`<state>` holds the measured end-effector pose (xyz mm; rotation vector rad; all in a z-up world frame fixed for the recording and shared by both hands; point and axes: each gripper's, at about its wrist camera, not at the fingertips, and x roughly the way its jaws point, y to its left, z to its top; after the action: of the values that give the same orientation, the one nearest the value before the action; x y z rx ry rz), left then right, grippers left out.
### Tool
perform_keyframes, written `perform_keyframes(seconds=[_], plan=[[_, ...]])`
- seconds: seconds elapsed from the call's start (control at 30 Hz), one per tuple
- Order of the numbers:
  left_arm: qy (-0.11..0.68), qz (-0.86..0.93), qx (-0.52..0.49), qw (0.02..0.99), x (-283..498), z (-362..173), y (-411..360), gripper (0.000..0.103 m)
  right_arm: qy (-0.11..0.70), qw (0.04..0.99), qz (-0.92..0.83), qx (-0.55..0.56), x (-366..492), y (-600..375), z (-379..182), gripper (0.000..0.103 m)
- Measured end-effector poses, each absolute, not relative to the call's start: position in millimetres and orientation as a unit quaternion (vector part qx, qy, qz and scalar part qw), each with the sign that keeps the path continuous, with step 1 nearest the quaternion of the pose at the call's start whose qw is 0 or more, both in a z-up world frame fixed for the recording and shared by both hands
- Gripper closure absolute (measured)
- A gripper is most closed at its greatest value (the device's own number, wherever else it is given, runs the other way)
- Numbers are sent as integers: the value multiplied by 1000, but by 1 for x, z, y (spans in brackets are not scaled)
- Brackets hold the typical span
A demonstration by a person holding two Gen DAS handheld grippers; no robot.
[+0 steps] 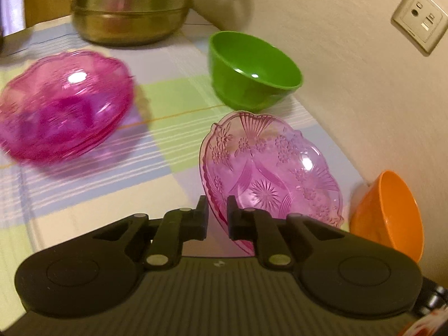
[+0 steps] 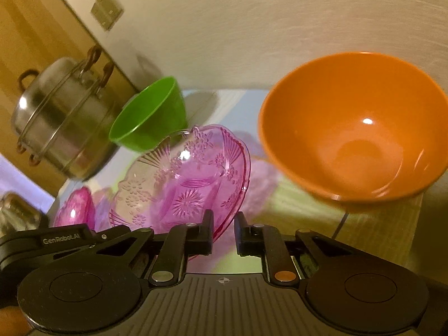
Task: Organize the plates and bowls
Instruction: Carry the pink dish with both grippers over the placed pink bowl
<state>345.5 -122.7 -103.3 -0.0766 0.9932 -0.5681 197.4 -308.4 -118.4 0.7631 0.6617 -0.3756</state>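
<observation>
My left gripper [image 1: 218,215] is shut on the near rim of a clear pink patterned plate [image 1: 268,168], which is tilted up off the checked tablecloth [image 1: 156,140]. To its left lies a stack of darker pink plates [image 1: 61,103], blurred. A green bowl [image 1: 252,67] stands behind near the wall, and an orange bowl [image 1: 392,212] sits at the right. My right gripper [image 2: 224,224] has its jaws close together with nothing pinched. The pink plate [image 2: 179,184] shows just beyond its left finger, and the orange bowl [image 2: 352,128] is ahead on the right.
A large steel pot [image 1: 128,8] with a lid stands at the back of the table. The wall with a socket [image 1: 420,22] runs close along the right side. A glass jar [image 2: 14,210] sits at the far left in the right wrist view.
</observation>
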Motion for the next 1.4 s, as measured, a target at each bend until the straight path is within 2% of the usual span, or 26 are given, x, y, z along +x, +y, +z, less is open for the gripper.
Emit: perform_keyframes(seconds=[0.6,1.4], plan=[[432,-206,-81,874,297,-65,-46,91,313,887,-92,328,181,-262,-80,89],[407,-160,-133,889,304,-52,14,91,305,909,-27,283,208,-215,-56,89]])
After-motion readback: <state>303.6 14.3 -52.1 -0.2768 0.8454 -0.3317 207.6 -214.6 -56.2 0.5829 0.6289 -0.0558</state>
